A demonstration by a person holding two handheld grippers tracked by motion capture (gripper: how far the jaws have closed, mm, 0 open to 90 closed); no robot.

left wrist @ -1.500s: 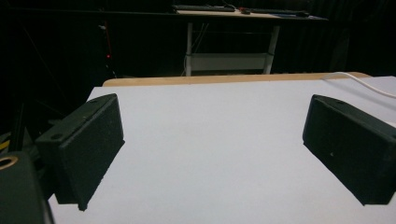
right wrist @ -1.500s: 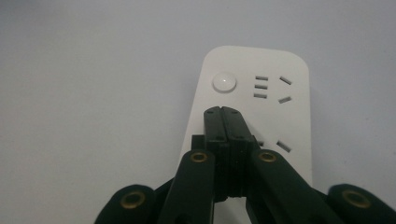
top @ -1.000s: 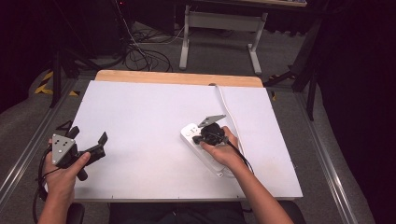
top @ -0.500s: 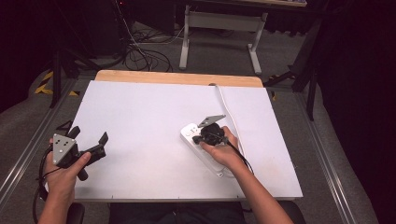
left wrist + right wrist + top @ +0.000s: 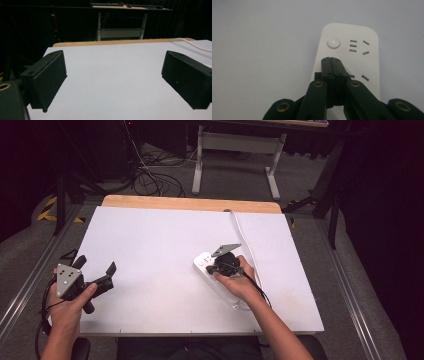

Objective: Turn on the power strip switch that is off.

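Bare table left of the power strip; its cable crosses behind.

A white bench with a bare wooden strip along its far edge stands on grey carpet. Beyond it, a white-legged desk frame rises against a dark, unlit room. Black cables lie tangled on the floor, near yellow-and-black tape. Metal rails run along both sides

No readable text or labels.
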